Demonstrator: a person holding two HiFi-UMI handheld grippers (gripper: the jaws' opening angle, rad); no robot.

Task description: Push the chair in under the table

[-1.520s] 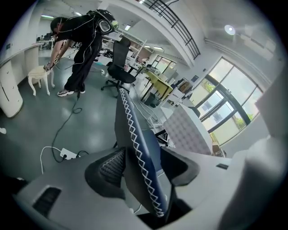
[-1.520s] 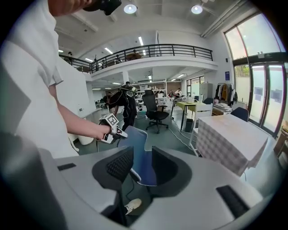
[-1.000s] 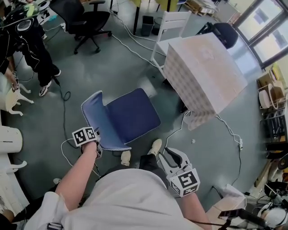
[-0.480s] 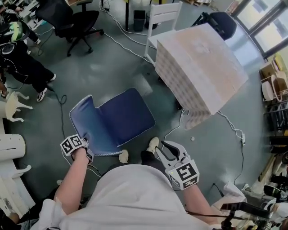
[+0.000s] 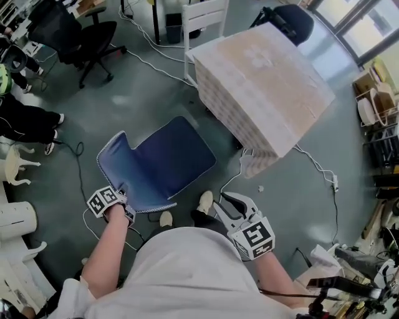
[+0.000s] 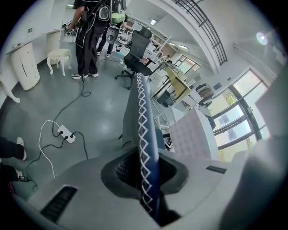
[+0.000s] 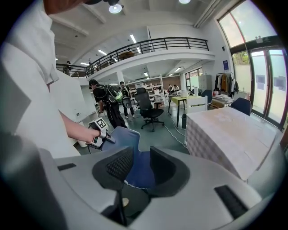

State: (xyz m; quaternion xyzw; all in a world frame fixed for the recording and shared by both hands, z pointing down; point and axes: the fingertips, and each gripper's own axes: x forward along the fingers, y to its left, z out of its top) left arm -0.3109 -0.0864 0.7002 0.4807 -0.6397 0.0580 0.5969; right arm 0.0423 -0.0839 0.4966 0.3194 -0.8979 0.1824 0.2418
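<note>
Gripping the top edge of the blue chair's (image 5: 168,159) backrest with the left claw (image 5: 128,210), both pads pressed on the white-stitched trim. Holding the right claw (image 5: 232,200) spread wide with nothing in it, low beside a pale shoe (image 5: 204,200), the seat visible only beyond its gap. Set on the grey floor (image 5: 143,93) just off the near edge of the cloth-draped bench (image 5: 268,81), seat turned toward that edge, close to it but not under it. Beyond the bench's far corner, a dark bin (image 5: 173,28) next to a white chair (image 5: 202,15), contents not to be made out. Compared with a second ago: same hold on the backrest edge, a slightly narrower gap between seat and bench edge, right claw still spread. Black-and-white square patterns on the marker cubes (image 5: 103,200) of both claws.
</note>
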